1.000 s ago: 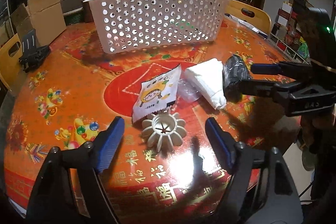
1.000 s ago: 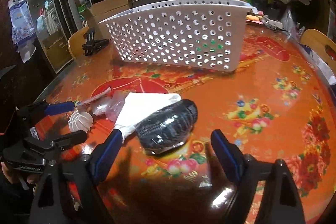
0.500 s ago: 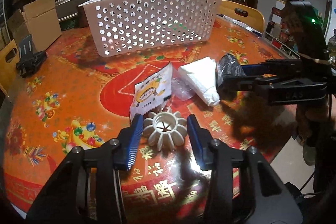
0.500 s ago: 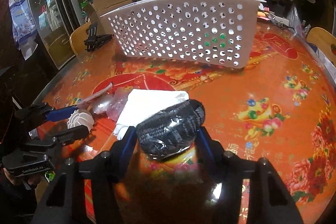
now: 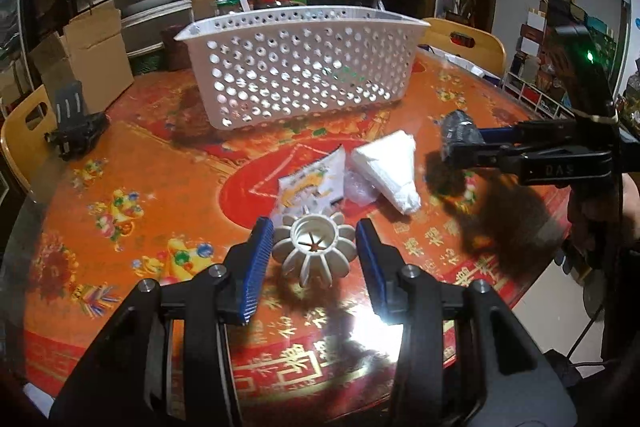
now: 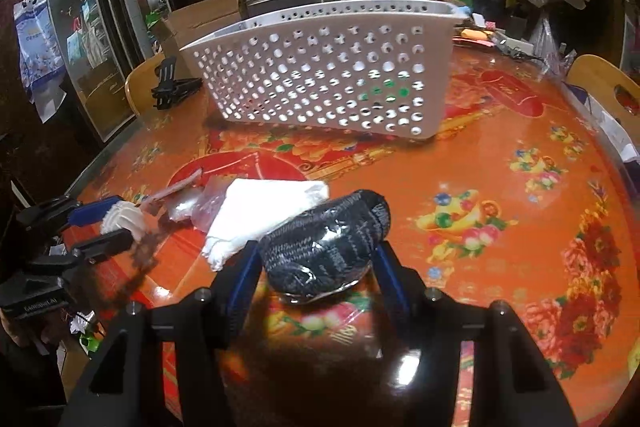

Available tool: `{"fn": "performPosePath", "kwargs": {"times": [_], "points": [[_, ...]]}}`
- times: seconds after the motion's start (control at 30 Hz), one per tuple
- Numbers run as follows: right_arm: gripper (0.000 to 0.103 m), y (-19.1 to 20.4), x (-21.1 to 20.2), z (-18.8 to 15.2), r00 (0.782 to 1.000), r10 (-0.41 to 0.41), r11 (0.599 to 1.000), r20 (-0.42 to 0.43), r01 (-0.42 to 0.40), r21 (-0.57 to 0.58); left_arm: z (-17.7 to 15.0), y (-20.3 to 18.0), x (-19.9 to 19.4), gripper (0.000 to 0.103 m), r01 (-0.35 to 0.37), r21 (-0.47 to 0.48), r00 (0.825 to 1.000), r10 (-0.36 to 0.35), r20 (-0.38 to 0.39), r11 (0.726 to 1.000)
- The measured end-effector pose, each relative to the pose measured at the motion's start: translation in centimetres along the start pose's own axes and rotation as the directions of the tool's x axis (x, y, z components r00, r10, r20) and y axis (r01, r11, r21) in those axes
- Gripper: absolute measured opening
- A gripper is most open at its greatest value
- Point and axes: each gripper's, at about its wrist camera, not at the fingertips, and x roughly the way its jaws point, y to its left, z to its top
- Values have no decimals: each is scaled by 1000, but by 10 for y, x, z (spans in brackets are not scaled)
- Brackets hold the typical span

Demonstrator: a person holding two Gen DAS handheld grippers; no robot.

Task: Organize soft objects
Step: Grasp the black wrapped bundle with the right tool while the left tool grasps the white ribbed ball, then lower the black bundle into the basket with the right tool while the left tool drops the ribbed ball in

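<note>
— Over on the orange table, what has the left gripper got?

— Its jaws have just been closing, and now the blue pads sit against both sides of a cream ribbed flower-shaped piece, part-way closed on it. It looks lifted slightly off the cloth, its shadow lying under it.

— And the right gripper?

— Same story: its jaws have just been closing too, and they now pinch a dark knitted roll in clear wrap between them, about half open around its width. From the left camera the roll hangs clear above the table.

— Where are the other soft things?

— A folded white cloth lies near the middle of the table, just beside the dark roll. A crumpled clear bag touches its near edge, and a printed snack packet lies just beyond the flower piece.

— And the basket?

— White perforated basket, upright at the far side of the table, well apart from both grippers. Something green shows through its holes; I cannot tell what.

— Anything else?

— A black clamp near the left edge.
</note>
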Motion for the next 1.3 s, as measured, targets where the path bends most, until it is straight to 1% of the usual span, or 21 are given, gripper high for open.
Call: {"fn": "performPosePath", "kwargs": {"times": [0.17, 0.33, 0.43, 0.67, 0.83, 0.97, 1.17, 1.3], "points": [[57, -13, -9, 3, 1000, -22, 1000, 14, 22, 13, 12, 14, -8, 41, -6, -32, 1000, 7, 24, 999], [57, -22, -17, 9, 999, -43, 999, 28, 43, 15, 30, 23, -16, 41, -17, -39, 998, 19, 54, 999], [57, -27, -22, 18, 998, -46, 999, 38, 46, 13, 44, 31, -15, 41, -46, -39, 997, 48, 63, 998], [57, -38, -33, 43, 996, -74, 997, 51, 75, -8, 80, 52, -11, 41, -68, -55, 995, 72, 74, 996], [57, -41, -46, 65, 992, -90, 996, 83, 92, -21, 115, 65, -15, 41, -76, -61, 992, 81, 101, 995], [57, -46, -53, 92, 990, -92, 995, 104, 96, -33, 145, 73, -14, 41, -82, -56, 990, 88, 111, 995], [57, -55, -47, 132, 990, -91, 995, 107, 96, -41, 195, 85, -3, 41, -70, -63, 991, 76, 112, 996], [57, -62, -32, 162, 992, -87, 994, 89, 92, -51, 231, 95, 14, 41, -68, -71, 994, 74, 85, 995]]}}
